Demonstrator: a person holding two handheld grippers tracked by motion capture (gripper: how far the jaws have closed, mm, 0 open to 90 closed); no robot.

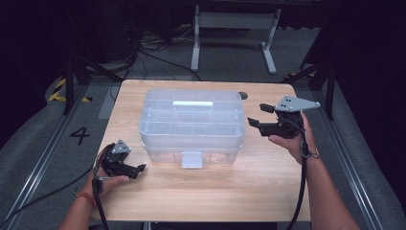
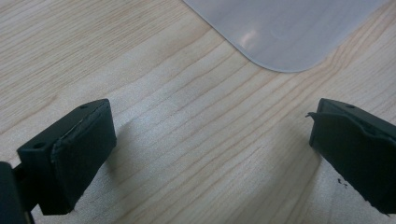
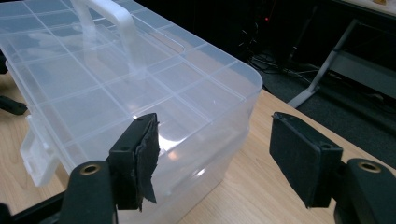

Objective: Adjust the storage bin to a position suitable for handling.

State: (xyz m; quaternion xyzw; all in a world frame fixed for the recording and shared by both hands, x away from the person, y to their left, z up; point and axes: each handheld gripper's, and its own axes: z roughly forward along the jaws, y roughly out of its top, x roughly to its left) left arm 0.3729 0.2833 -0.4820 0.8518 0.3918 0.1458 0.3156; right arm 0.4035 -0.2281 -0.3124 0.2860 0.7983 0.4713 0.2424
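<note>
A clear plastic organiser box (image 1: 191, 125) sits in the middle of the wooden table (image 1: 215, 191), lid on, its white handle (image 1: 192, 103) lying along the top and its front latch (image 1: 192, 160) facing the person. The lid shows a grid of compartments underneath.

Over on the right, the right gripper (image 1: 255, 115) hangs in the air just off the box's right end, held up in the person's right hand (image 1: 292, 139), jaws pointing in toward the box. Those jaws stand wide, nothing between them. In the right gripper view, the gripper (image 3: 215, 154) looks down the length of the box (image 3: 126, 88), one pad in front of the near corner, the other out over bare table (image 3: 252, 186); the pads are clear of the plastic.

On the left, the left gripper (image 1: 139, 168) is low by the table near the box's front left corner, cradled in the left hand (image 1: 107, 182). The left gripper view has its jaws spread wide over the wood grain (image 2: 187, 140), empty, with a rounded corner of the box (image 2: 285, 32) just ahead.
</note>
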